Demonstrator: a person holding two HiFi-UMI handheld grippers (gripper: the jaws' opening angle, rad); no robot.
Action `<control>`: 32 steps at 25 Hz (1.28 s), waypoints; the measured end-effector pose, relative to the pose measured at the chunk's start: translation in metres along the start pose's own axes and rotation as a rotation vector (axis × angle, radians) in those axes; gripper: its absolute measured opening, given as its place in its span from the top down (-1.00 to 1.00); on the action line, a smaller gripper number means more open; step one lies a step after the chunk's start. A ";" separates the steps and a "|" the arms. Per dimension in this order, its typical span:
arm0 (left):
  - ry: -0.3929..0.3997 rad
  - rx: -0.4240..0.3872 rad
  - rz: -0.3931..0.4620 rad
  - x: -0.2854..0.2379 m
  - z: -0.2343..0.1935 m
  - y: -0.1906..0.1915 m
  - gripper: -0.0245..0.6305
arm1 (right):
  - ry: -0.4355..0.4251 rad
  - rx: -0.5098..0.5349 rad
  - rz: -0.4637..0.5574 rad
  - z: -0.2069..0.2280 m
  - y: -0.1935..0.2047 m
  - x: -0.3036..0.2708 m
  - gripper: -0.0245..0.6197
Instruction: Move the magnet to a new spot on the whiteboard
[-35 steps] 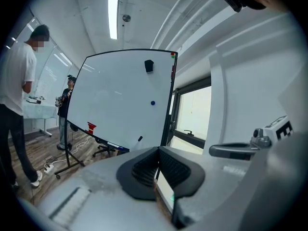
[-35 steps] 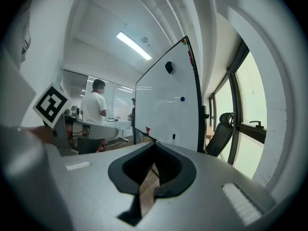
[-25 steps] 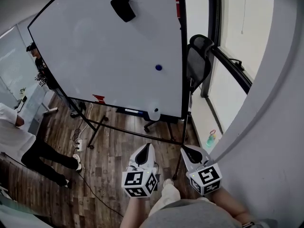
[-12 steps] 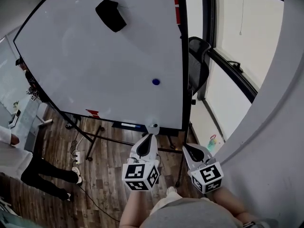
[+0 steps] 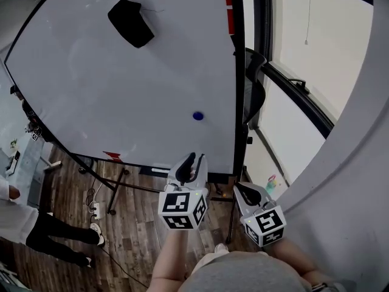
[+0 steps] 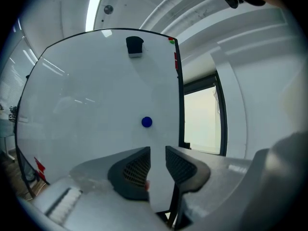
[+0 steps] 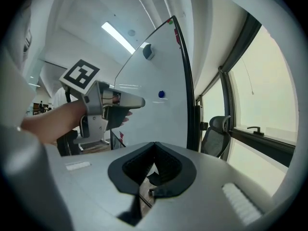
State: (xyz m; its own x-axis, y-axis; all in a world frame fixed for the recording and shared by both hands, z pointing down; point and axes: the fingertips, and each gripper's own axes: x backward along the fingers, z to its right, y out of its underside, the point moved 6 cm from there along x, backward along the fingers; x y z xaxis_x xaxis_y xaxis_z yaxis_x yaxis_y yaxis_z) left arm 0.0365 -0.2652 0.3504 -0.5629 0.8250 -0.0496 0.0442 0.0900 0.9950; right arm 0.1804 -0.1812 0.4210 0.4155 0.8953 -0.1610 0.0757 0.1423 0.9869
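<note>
Approaching the blue magnet [image 5: 197, 116] near the whiteboard's [image 5: 91, 90] right edge: left gripper [image 5: 190, 161], jaws just been opening, nothing between them. Right gripper [image 5: 243, 192] closed, idle. Next, likely: advance, straddle magnet, clamp.

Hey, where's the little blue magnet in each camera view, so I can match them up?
Head view: the blue magnet sits low on the whiteboard, near its right edge, about mid-picture.
Left gripper view: it is just above the picture's centre.
Right gripper view: small, just above centre, on the board seen edge-on.
Shared landmark: the black eraser, above and left of the magnet in all three.
</note>
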 end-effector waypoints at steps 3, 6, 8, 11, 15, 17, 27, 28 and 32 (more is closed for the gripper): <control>0.006 -0.011 0.017 -0.016 -0.005 -0.010 0.55 | 0.011 -0.001 -0.002 0.005 0.000 -0.008 0.91; 0.011 -0.026 0.035 -0.030 -0.009 -0.020 0.48 | 0.020 -0.002 -0.004 0.009 0.001 -0.016 0.91; 0.013 -0.040 0.042 -0.039 -0.011 -0.026 0.43 | 0.024 -0.004 -0.004 0.010 0.001 -0.020 0.92; 0.010 -0.052 0.048 -0.051 -0.015 -0.033 0.36 | 0.030 -0.006 -0.003 0.012 0.001 -0.026 0.91; 0.000 -0.053 0.058 -0.066 -0.020 -0.041 0.35 | 0.034 -0.007 -0.006 0.013 0.003 -0.033 0.92; -0.007 -0.054 0.065 -0.072 -0.021 -0.044 0.35 | 0.035 -0.008 -0.010 0.013 0.003 -0.035 0.92; -0.081 -0.078 0.065 -0.088 -0.024 -0.048 0.45 | 0.049 -0.015 -0.017 0.019 0.005 -0.044 0.91; -0.090 -0.080 0.066 -0.088 -0.024 -0.048 0.45 | 0.051 -0.015 -0.017 0.020 0.005 -0.045 0.92; -0.122 -0.101 0.065 -0.089 -0.023 -0.049 0.48 | 0.054 -0.016 -0.018 0.020 0.006 -0.046 0.91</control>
State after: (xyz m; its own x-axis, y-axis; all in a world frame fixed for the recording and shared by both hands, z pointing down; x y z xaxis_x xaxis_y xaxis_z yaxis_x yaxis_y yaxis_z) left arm 0.0655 -0.3563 0.3082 -0.4573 0.8892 0.0115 -0.0088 -0.0174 0.9998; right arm 0.1797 -0.2303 0.4338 0.3647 0.9139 -0.1784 0.0682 0.1648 0.9840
